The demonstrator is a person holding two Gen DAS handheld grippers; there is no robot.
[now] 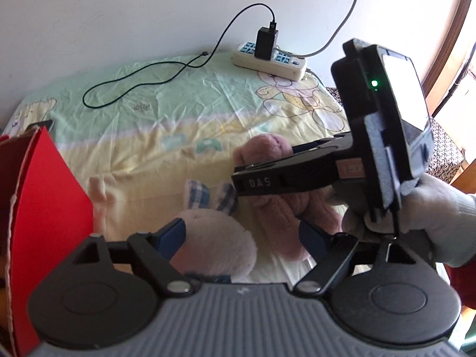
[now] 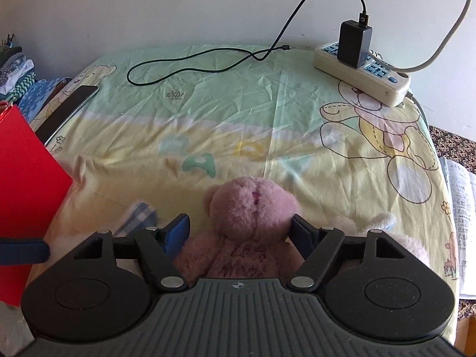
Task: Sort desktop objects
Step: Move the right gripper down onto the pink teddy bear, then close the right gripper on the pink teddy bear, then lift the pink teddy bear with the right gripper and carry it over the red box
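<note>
Though set either side of the bear's head, not clamped: right gripper with jaws apart, right pad brushing the fur, left pad just clear of it. Pink bear lying face up on the sheet, head away from the camera, stitched lettering on its chest, too blurred to read. Held in a gloved hand, as seen from the left wrist, with fingers slanting down over the bear.

Left gripper likewise with jaws apart, straddling a pale bunny. Left pad against the bunny's flank; right pad well off it, in front of the bear's lower body. Bunny resting on the sheet just beside the bear, plaid ears pointing away from the camera and reaching the right gripper's fingertips.

Red box upright at the left edge of the bench, near both toys, its torn cardboard rim showing in the left view. Second pale plush just right of the right gripper, mostly hidden behind it.

Farther back, near the wall: power strip at the right, black charger plugged into it, black cable looping loose across the green part of the sheet, its free end plugged into nothing. Dark phone flat at the left edge. Folded clothes beyond that edge, printed papers beyond the right one.
</note>
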